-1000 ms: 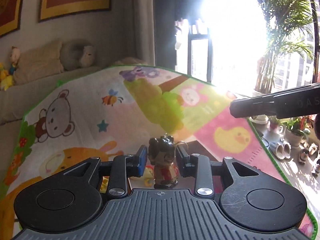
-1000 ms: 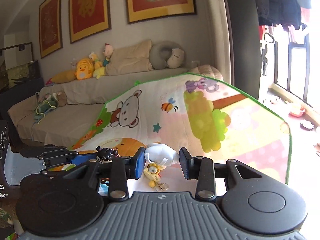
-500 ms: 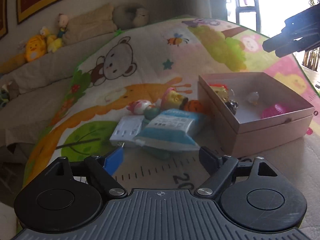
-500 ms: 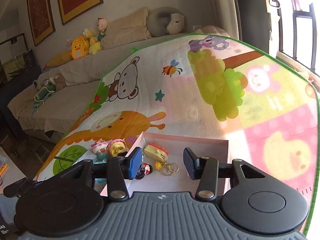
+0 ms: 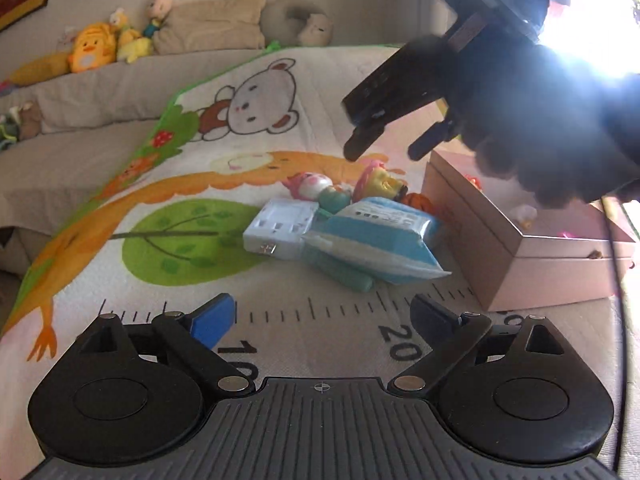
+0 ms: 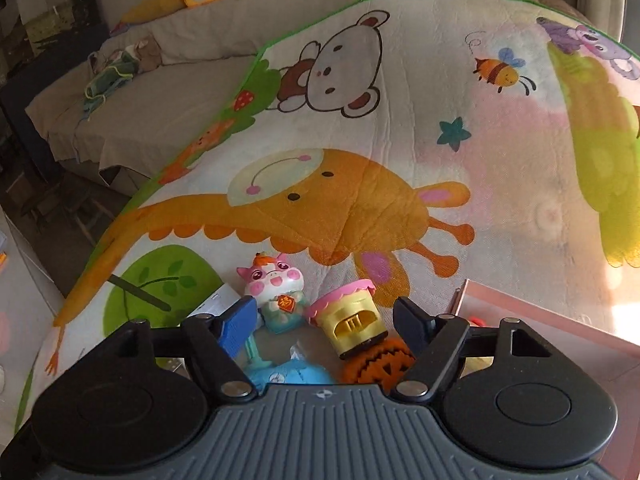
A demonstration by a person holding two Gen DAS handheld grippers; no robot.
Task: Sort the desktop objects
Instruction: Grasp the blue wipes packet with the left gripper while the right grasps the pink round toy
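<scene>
Desktop objects are partly sorted: a few small toys already lie in the pink box (image 5: 532,276) at the right, while a cluster is left on the cartoon mat (image 6: 360,200) just beside its left wall. That cluster holds a pink cat figurine (image 6: 276,294), a yellow cup toy (image 6: 352,320), an orange pumpkin (image 6: 376,364), a white charger (image 5: 280,226) and a blue packet (image 5: 380,240) lying across the others. The left tool (image 5: 320,320) is empty, its jaws opening near the pile. The right tool (image 6: 324,324) is also opening, hanging over the cat and the cup toy, pressing neither.
</scene>
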